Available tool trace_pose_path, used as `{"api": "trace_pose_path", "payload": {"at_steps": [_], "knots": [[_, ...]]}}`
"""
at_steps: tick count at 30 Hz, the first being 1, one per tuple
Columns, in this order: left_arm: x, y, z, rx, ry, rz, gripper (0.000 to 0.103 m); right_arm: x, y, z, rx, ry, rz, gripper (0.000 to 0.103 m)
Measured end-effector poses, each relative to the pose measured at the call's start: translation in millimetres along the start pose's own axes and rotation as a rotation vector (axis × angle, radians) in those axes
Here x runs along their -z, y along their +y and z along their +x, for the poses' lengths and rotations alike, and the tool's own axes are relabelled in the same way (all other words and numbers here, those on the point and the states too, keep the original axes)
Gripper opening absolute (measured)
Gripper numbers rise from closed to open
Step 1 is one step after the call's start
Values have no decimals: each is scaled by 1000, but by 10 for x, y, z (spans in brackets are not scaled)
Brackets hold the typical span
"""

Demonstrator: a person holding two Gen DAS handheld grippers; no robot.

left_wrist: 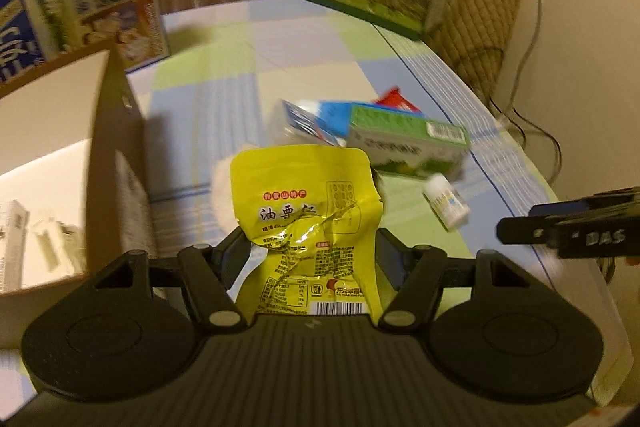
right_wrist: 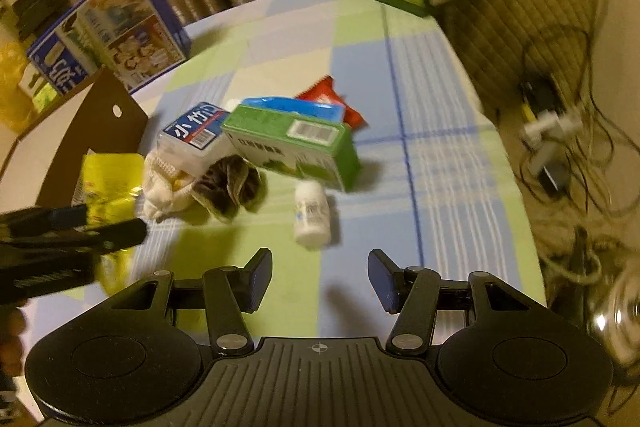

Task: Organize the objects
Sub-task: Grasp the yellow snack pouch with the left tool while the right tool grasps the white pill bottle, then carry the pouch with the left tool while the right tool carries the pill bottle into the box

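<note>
Left hand-held gripper (left_wrist: 310,251) clamped across the crinkled middle of a yellow snack packet (left_wrist: 308,223), lifted clear of the table (left_wrist: 224,75) and hanging just beside the open cardboard box (left_wrist: 60,147) on the left. Right hand-held gripper (right_wrist: 318,281) empty, pads spread wide, hovering low over the checked cloth just short of a small white bottle (right_wrist: 312,213) lying on its side. Beyond the bottle, a loose heap: green carton (right_wrist: 296,147), clear case with a blue label (right_wrist: 196,139), red wrapper (right_wrist: 332,99), white cloth bundle (right_wrist: 164,187) and dark scrunchie (right_wrist: 230,187), all touching or overlapping. Step in hand judged as carrying the packet over the box wall and dropping it inside. Best done by raising the packet above the brown flap (left_wrist: 116,147) first, since the floppy upper end could catch on the rim, then releasing only once well over the pale interior. For the bottle, approach across its short axis advisable, as a round body on its side would likely roll away from a glancing touch.
</note>
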State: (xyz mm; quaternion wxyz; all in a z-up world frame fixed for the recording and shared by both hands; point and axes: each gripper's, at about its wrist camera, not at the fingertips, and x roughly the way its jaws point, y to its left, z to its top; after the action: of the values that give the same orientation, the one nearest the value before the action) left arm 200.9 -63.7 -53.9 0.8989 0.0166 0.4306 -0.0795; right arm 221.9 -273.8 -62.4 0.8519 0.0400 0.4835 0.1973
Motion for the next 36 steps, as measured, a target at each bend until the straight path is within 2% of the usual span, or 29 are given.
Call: {"api": "trace_pose_path", "payload": {"at_steps": [12, 16, 22, 27, 36], "knots": [[-111, 197, -32, -82, -9, -44, 64, -190, 152, 617, 51, 28, -119, 36], [-145, 254, -31, -93, -11, -51, 64, -163, 162, 682, 68, 45, -144, 24], [-194, 316, -54, -93, -18, -56, 64, -141, 256, 508, 48, 42, -185, 24], [-217, 358, -139, -75, -31, -59, 64, -167, 400, 243, 11, -6, -177, 24], [-251, 557, -564, -28, -86, -99, 64, -145, 737, -249, -106, -75, -131, 24]]}}
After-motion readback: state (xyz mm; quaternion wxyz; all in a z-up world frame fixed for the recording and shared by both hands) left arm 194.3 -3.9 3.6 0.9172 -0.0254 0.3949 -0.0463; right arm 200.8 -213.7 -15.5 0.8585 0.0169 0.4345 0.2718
